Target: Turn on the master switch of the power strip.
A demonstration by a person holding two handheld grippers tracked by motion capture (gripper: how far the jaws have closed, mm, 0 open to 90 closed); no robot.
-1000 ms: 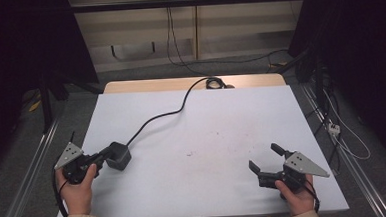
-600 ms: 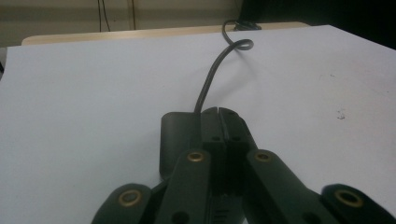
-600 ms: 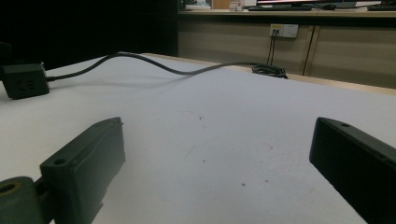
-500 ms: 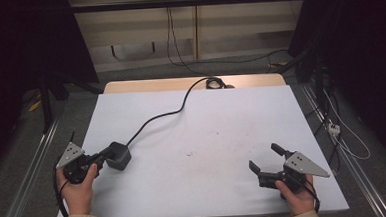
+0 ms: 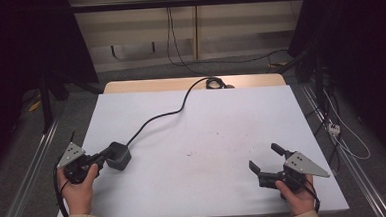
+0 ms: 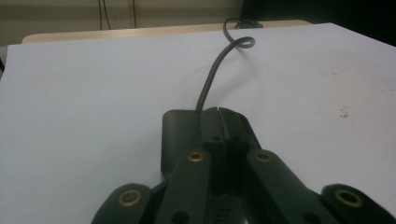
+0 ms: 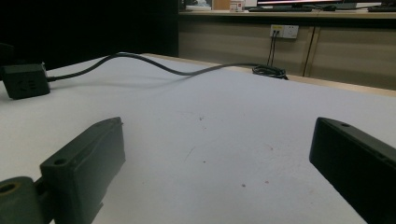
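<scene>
Power adapter (image 5: 118,155) sits near the table's (image 5: 221,117) left edge, its black cable (image 5: 156,118) running off toward the far edge; we have our left gripper (image 6: 219,116) with jaws pressed together, tips resting against the block's near side, gripping nothing; our right gripper (image 5: 264,159) gapes wide and empty, well apart on the right. To move the block cleanly, we judge it best to push squarely through its middle, keeping the cable slack. We count one adapter, one cable, two grippers.
</scene>
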